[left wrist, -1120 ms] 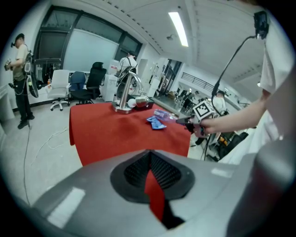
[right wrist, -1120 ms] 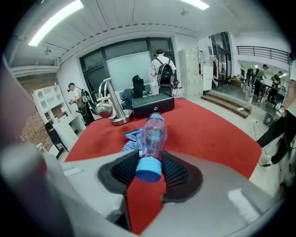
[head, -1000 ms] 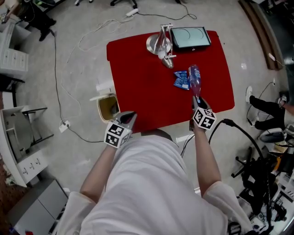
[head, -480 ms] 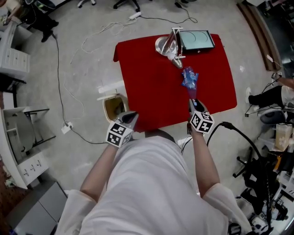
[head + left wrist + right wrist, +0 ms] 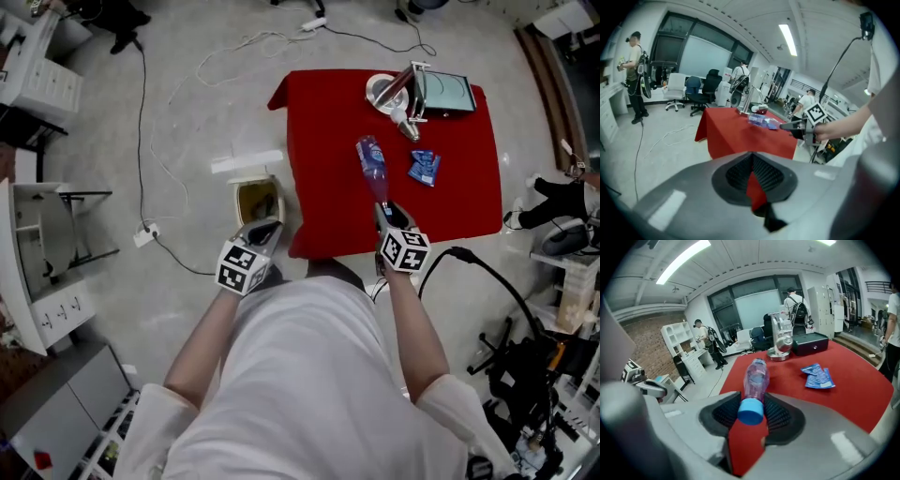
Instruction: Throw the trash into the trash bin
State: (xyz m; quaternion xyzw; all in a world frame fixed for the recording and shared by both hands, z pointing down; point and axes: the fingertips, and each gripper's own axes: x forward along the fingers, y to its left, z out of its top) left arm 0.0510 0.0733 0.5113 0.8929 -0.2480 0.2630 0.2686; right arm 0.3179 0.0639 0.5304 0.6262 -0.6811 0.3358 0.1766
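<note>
A clear pinkish plastic bottle [image 5: 373, 169] with a blue cap sticks out over the red table [image 5: 328, 211]; my right gripper [image 5: 384, 212] is shut on its neck. The right gripper view shows the cap [image 5: 751, 412] between the pads and the bottle body [image 5: 755, 377] pointing forward. A blue wrapper [image 5: 424, 167] lies on the table to the right of the bottle, with the wrapper [image 5: 817, 376] flat on the cloth. The small open trash bin [image 5: 257, 202] stands on the floor left of the table. My left gripper [image 5: 263, 232] hovers just below it, shut and holding nothing [image 5: 751, 173].
A metal stand on a round base [image 5: 401, 92] and a dark flat box [image 5: 448, 94] sit at the table's far edge. A white lid [image 5: 246, 162] lies beside the bin. Cables [image 5: 187, 103] run over the floor. Shelves stand left, chairs and gear right; people stand far off.
My right gripper has carried the bottle left, away from the blue wrapper and toward the table's left side. Both hands and the view have shifted toward the bin.
</note>
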